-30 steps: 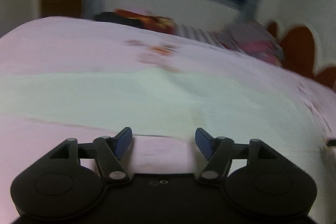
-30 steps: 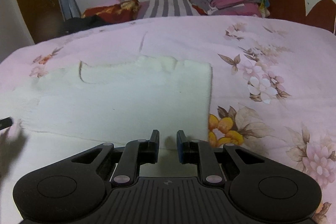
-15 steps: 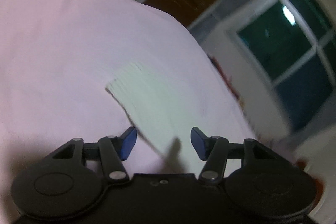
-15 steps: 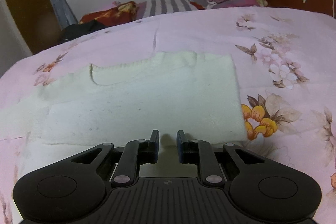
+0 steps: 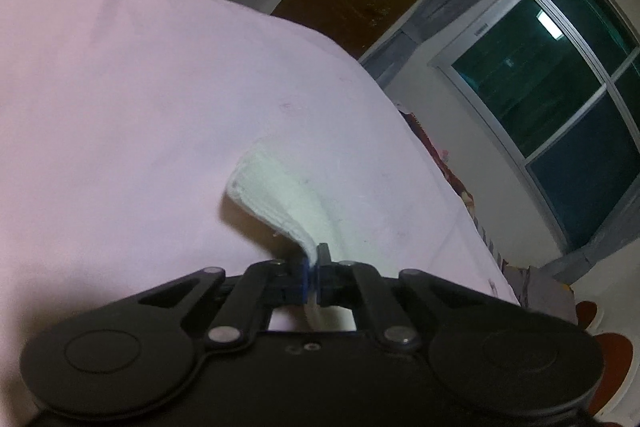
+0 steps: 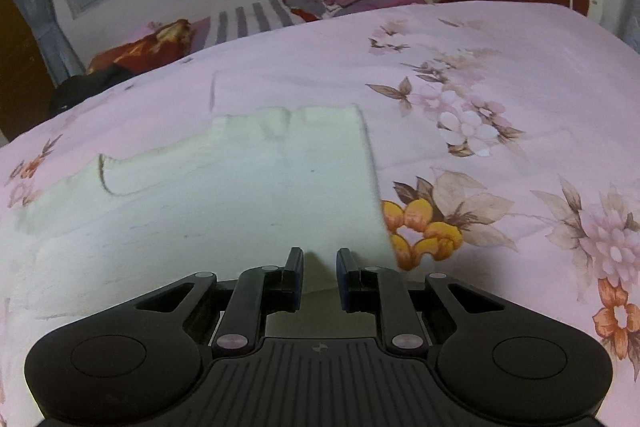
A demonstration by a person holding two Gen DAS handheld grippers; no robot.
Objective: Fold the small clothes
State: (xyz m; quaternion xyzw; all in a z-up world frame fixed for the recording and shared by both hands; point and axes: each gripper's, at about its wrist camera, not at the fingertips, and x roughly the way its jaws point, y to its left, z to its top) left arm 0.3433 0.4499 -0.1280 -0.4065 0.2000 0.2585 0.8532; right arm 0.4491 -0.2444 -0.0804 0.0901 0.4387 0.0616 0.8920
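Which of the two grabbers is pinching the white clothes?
The left gripper. Its jaws are shut on an edge of the cream garment, lifting it off the pink bedsheet. The right gripper is open, with nothing pinched.

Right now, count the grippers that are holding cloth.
1. The left gripper is shut on the raised edge of the white garment. The right gripper hovers open at the garment's near edge, holding nothing.

Two close, low wrist views over one bed.
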